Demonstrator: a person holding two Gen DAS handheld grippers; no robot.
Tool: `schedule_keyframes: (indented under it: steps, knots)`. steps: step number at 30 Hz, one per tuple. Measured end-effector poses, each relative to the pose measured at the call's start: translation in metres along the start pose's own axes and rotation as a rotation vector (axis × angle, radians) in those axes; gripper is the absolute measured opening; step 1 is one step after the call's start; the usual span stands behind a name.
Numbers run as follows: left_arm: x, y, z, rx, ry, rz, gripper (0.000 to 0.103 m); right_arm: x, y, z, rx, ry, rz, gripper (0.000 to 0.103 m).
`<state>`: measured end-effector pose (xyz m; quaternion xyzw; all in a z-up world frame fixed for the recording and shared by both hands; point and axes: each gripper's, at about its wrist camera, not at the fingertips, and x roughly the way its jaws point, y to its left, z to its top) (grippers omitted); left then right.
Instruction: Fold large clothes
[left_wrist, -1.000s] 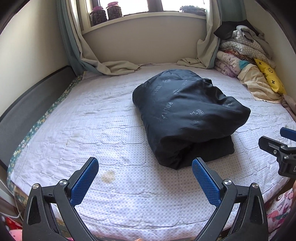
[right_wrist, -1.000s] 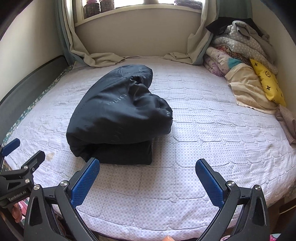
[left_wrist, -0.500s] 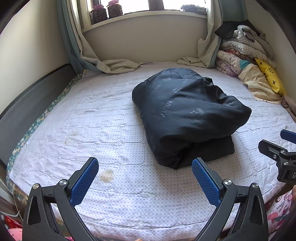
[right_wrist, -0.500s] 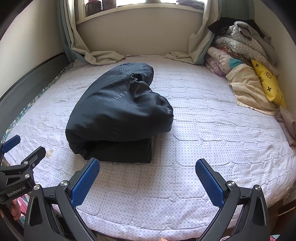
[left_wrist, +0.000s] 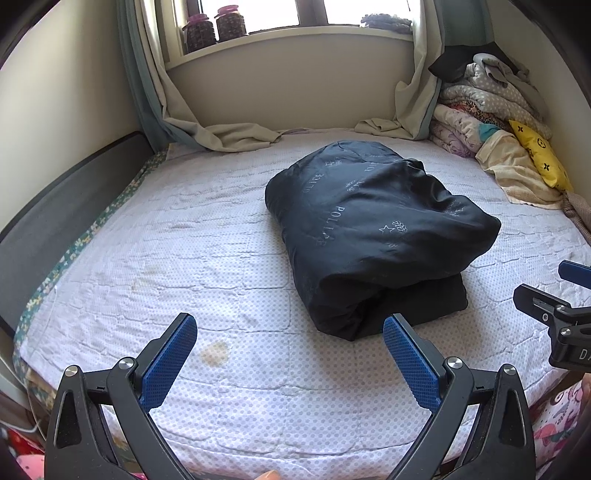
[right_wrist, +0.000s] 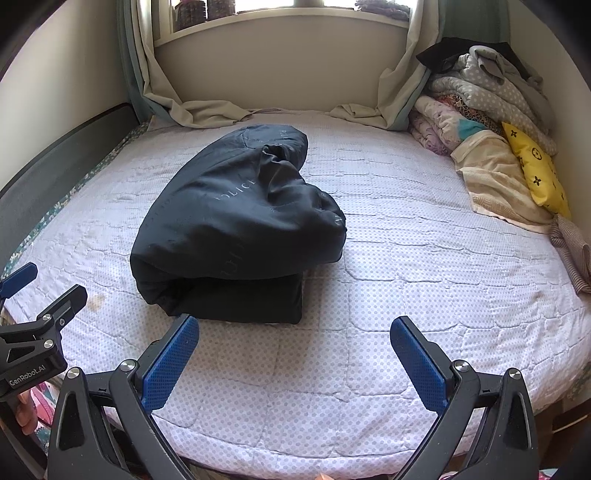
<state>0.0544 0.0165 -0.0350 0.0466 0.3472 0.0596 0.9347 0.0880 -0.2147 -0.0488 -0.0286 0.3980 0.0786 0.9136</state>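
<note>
A dark navy padded jacket (left_wrist: 373, 229) lies folded into a thick bundle in the middle of the bed (left_wrist: 221, 266); the right wrist view shows the same jacket (right_wrist: 236, 229) left of centre. My left gripper (left_wrist: 290, 326) hangs open above the bed's near edge, short of the bundle, with nothing between its blue pads. My right gripper (right_wrist: 295, 328) is open too, just in front of the bundle's near right corner and empty. Each gripper also shows at the edge of the other's view.
A pile of folded blankets and clothes (left_wrist: 491, 110) with a yellow cushion (left_wrist: 539, 158) fills the bed's far right corner. Curtains (left_wrist: 221, 133) drape onto the far end under the window sill, which holds jars (left_wrist: 214, 27). A dark bed frame (left_wrist: 55, 206) runs along the left.
Both grippers stay open and have drifted only slightly, with the views tilting a little. The folded jacket has not moved.
</note>
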Motion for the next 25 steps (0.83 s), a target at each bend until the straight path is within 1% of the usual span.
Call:
schedule_keyframes:
  steps: [18,25]
  knots:
    - [-0.0011,0.0026,-0.0001,-0.014,0.002,-0.007,0.102,-0.0009,-0.0012,-0.0016,0.003,0.005,-0.002,0.103]
    - [0.0000,0.0060,-0.0015,-0.025,0.012,-0.009,0.102,0.0036,-0.0052,-0.0041,0.007,0.025,-0.001,0.103]
